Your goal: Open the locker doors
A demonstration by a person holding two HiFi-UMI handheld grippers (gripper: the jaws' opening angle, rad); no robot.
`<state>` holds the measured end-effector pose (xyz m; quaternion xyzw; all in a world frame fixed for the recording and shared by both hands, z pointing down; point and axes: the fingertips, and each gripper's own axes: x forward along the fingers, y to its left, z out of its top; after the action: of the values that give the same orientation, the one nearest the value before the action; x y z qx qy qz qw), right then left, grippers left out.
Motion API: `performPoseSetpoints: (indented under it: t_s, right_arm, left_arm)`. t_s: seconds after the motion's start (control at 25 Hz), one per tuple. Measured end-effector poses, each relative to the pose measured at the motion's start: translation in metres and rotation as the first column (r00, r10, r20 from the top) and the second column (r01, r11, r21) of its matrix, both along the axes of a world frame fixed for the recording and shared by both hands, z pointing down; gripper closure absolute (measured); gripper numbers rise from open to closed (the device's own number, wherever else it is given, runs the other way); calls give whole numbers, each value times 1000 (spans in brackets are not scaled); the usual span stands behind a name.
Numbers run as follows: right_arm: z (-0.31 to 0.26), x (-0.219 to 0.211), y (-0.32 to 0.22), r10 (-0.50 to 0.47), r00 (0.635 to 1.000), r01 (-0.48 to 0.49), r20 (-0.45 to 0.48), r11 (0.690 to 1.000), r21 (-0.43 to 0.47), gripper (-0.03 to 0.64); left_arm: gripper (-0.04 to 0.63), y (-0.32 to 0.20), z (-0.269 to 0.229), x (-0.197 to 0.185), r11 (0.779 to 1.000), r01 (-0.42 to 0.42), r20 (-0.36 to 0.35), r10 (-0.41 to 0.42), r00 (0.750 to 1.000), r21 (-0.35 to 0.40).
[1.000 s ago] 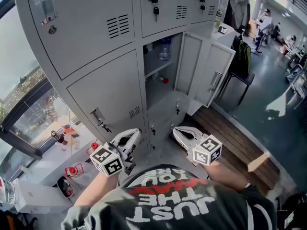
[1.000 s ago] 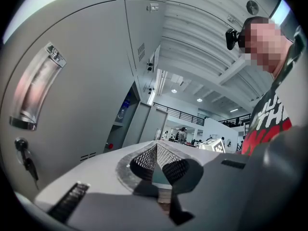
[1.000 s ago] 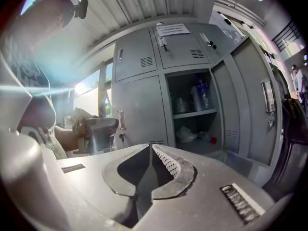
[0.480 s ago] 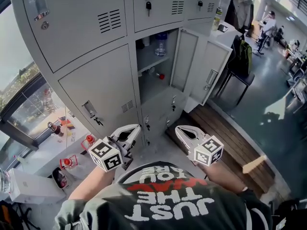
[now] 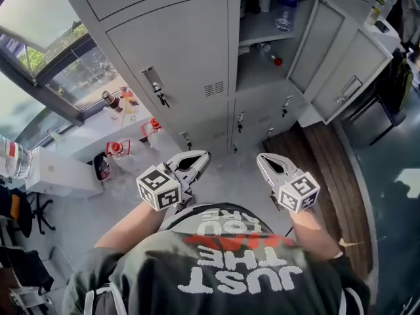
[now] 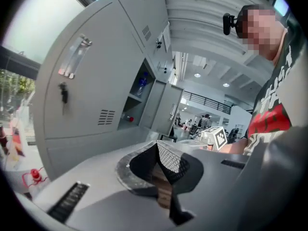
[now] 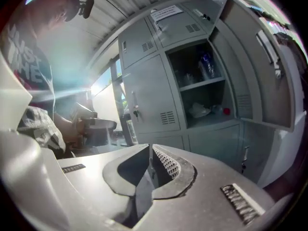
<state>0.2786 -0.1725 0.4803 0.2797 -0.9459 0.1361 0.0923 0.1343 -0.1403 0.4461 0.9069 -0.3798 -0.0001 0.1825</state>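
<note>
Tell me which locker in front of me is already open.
The locker with the water bottle inside, its door swung out to the right. The big locker left of it and the small ones below are shut.

The lockers [image 5: 184, 51] run off the top edge of the head view, so their upper rows and the top of the open compartment [image 5: 254, 69] are cut away. The red-capped thing [image 5: 275, 60] on its shelf is too small to name, as are the red-topped bits [image 5: 115, 148] on the window counter [image 5: 79, 151]. The person's shirt [image 5: 230, 274] hides the floor beneath. In the right gripper view the pale lump [image 7: 198, 110] inside is too dim to identify.
</note>
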Motion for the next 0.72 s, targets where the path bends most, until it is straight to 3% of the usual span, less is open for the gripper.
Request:
performPoseSetpoints:
  t_s: [0.16,0.4,0.52,0.72]
  right_arm:
    - [51,-54,16,-137,990,136,-24,989,-59,569]
    - [99,-140,37,-225,970,216,-97,972,-93,569]
    - [126,-184,37,-207,972,192,-113,972,-135,569]
    - [182,-251,11,-103,981,65,-161,972,-226,569]
  left_arm:
    - [594,35,45,-49,986,127,52,-122,991,-109]
    - [594,63,81,-126,970,189,66,-181,981,-154]
    - [594,70,97,-172,969,186,56,-179,982,-162]
    - [594,76,131,-246,968,161,74,-149,986,-190]
